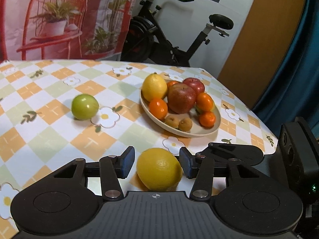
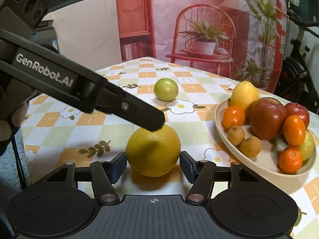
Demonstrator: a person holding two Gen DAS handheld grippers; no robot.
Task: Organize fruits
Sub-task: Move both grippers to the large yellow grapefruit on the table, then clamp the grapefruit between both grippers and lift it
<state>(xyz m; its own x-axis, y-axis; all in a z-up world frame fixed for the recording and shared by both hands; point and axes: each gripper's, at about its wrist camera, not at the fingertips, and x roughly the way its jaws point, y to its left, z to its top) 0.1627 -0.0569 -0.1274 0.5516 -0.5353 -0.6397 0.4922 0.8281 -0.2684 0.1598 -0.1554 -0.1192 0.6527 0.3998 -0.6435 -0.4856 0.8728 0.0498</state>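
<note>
A large yellow citrus [image 1: 158, 169] [image 2: 153, 151] rests on the checked tablecloth [image 1: 49, 139], and both grippers surround it. My left gripper [image 1: 157, 163] is open: its pads stand off the fruit, with a clear gap on the left side. One of its fingers [image 2: 139, 111] reaches in from the upper left in the right wrist view, its tip over the top of the fruit. My right gripper [image 2: 153, 165] has both pads against the citrus's sides. A green apple [image 1: 84, 106] [image 2: 165, 89] lies alone farther back.
A beige plate [image 1: 179, 133] [image 2: 229, 145] to the right holds a lemon, red apples, mandarins and small brown fruits. The right gripper's finger [image 1: 235, 151] lies just right of the citrus. The table's right edge [image 1: 269, 139] is near, with an exercise bike behind it. A gloved hand [image 2: 8, 119] is at the left.
</note>
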